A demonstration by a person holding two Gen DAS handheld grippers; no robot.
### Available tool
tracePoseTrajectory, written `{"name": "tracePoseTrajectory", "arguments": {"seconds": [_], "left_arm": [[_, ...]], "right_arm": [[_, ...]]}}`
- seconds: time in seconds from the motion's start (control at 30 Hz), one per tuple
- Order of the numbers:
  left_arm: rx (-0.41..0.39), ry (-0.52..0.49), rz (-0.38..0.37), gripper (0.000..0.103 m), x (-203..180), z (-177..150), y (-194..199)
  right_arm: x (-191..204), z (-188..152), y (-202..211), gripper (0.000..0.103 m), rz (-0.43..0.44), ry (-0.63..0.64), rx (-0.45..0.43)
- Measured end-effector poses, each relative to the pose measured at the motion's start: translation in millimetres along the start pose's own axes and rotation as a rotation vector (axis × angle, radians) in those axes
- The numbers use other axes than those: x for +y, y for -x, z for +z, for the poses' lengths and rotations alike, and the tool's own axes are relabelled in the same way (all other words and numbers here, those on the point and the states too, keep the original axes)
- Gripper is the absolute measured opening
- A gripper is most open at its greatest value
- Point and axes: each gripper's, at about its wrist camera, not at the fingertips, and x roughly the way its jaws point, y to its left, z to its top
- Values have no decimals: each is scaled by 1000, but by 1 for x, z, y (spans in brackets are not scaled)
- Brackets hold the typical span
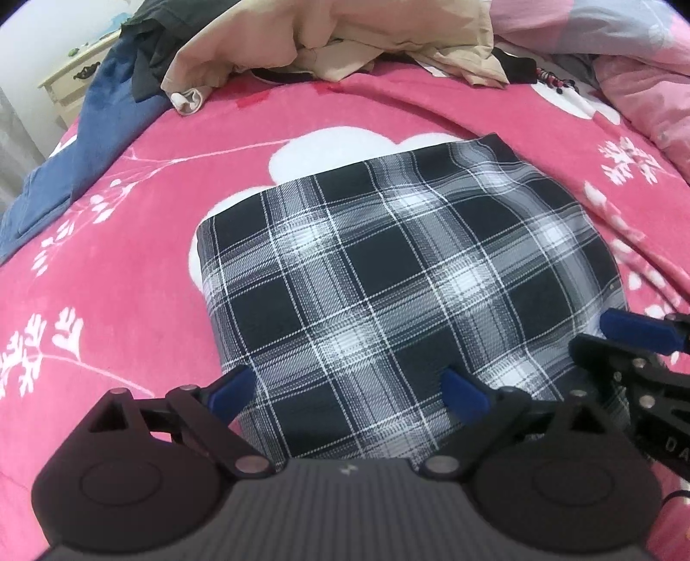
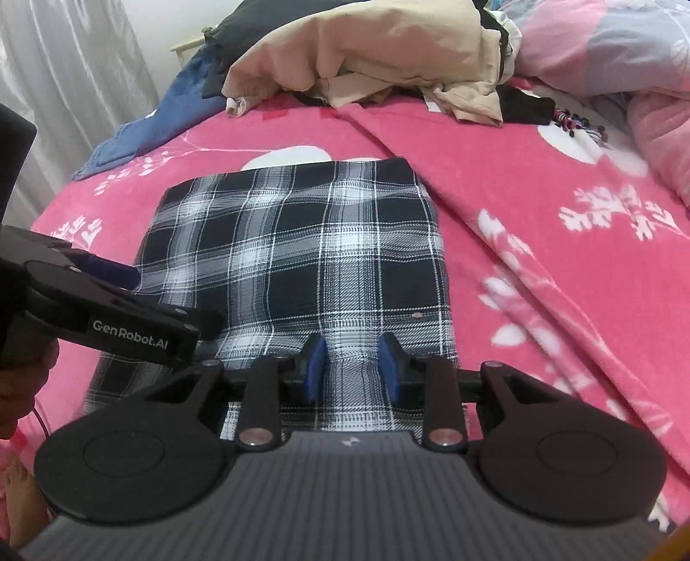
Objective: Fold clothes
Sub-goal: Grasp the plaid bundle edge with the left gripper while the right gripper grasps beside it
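A black-and-white plaid garment (image 1: 388, 280) (image 2: 293, 241) lies folded into a flat rectangle on the pink flowered blanket (image 1: 129, 280) (image 2: 539, 194). My left gripper (image 1: 345, 375) hovers wide open over the garment's near left corner, nothing between its pads. My right gripper (image 2: 353, 367) is at the near right edge, its blue pads closed narrowly on a raised ridge of the plaid cloth. One blue fingertip (image 1: 634, 330) of the right gripper shows in the left wrist view. A finger (image 2: 110, 269) of the left gripper shows in the right wrist view.
A heap of clothes with a beige piece (image 1: 302, 39) (image 2: 366, 56) on top sits at the far end of the bed. A blue garment (image 1: 64, 172) (image 2: 142, 129) hangs off the left side, a pink quilt (image 1: 647, 77) is bunched at the far right. A cream nightstand (image 1: 73, 77) stands beyond.
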Motion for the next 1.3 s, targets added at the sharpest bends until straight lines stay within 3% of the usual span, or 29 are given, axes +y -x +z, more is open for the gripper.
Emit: {"name": "tracePoseTrajectory", "arguments": {"seconds": [0.37, 0.43, 0.6, 0.7, 0.8, 0.83, 0.9, 1.0, 1.13, 1.3], "left_arm": [[-5, -4, 18, 97, 0, -3, 0], [-13, -7, -7, 97, 3, -7, 3], [-62, -48, -130, 97, 26, -38, 19], [-47, -61, -244, 97, 47, -70, 27], [21, -56, -354, 95, 64, -92, 25], [19, -52, -372, 94, 68, -94, 26], [4, -45, -401, 91, 74, -96, 28], [-41, 29, -455, 87, 91, -82, 30], [-79, 110, -471, 86, 106, -58, 16], [-68, 155, -481, 80, 111, -34, -9]], "right_arm": [[2, -4, 2, 28, -5, 3, -12], [2, -5, 2, 28, -6, 4, -15], [-2, -25, 24, 28, 44, -13, -37], [-9, -52, 46, 30, 80, -22, -48], [-13, -79, 57, 31, 86, -19, 12], [-14, -87, 55, 31, 78, -20, 68], [-23, -92, 60, 31, 95, -38, 96], [-51, -75, 74, 33, 157, -164, 34], [-95, -35, 73, 53, 291, -344, -74], [-125, 11, 2, 60, 415, -404, -4]]}}
